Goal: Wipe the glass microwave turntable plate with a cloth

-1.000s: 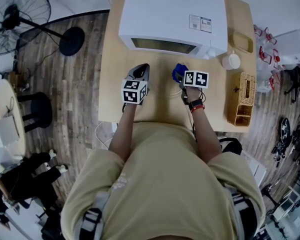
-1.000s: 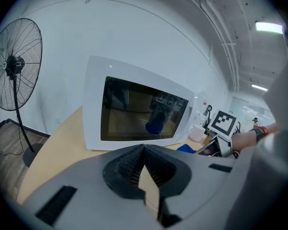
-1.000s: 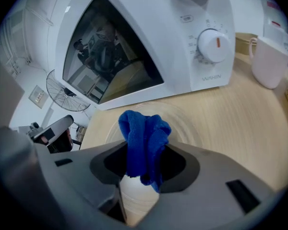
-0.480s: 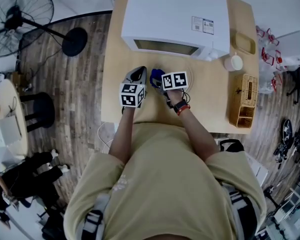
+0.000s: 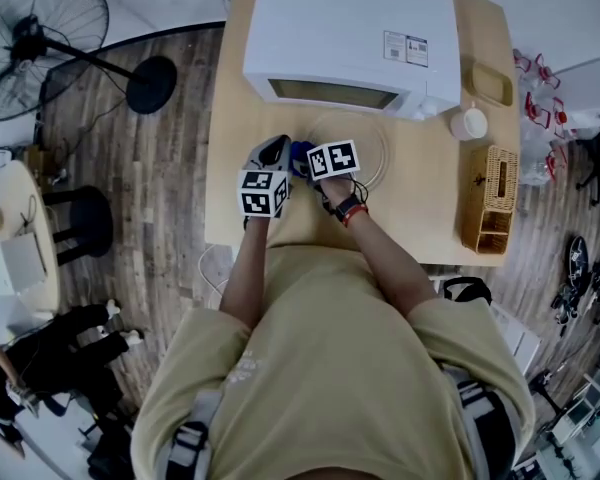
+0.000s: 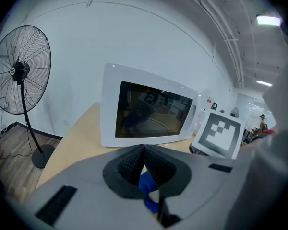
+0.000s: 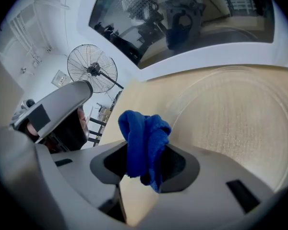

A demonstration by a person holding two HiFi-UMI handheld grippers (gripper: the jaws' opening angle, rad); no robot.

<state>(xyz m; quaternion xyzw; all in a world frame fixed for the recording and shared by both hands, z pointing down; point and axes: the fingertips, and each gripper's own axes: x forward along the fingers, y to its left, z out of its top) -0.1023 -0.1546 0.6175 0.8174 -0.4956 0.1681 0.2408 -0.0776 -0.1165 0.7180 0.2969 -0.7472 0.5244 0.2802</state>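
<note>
Since the earlier frame, the right gripper (image 5: 310,158) has shifted left and now sits close beside the left gripper (image 5: 277,150), uncovering the glass plate (image 5: 372,153). The plate lies flat on the table (image 5: 430,208), directly in front of the microwave (image 5: 350,28). The right jaws are clamped on a bunched blue cloth (image 7: 143,140), held at the plate's left rim. The left jaws are closed tip to tip.

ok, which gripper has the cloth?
The right gripper: the blue cloth is pinched between its jaws. The left gripper has its jaws meeting at the tips.
</note>
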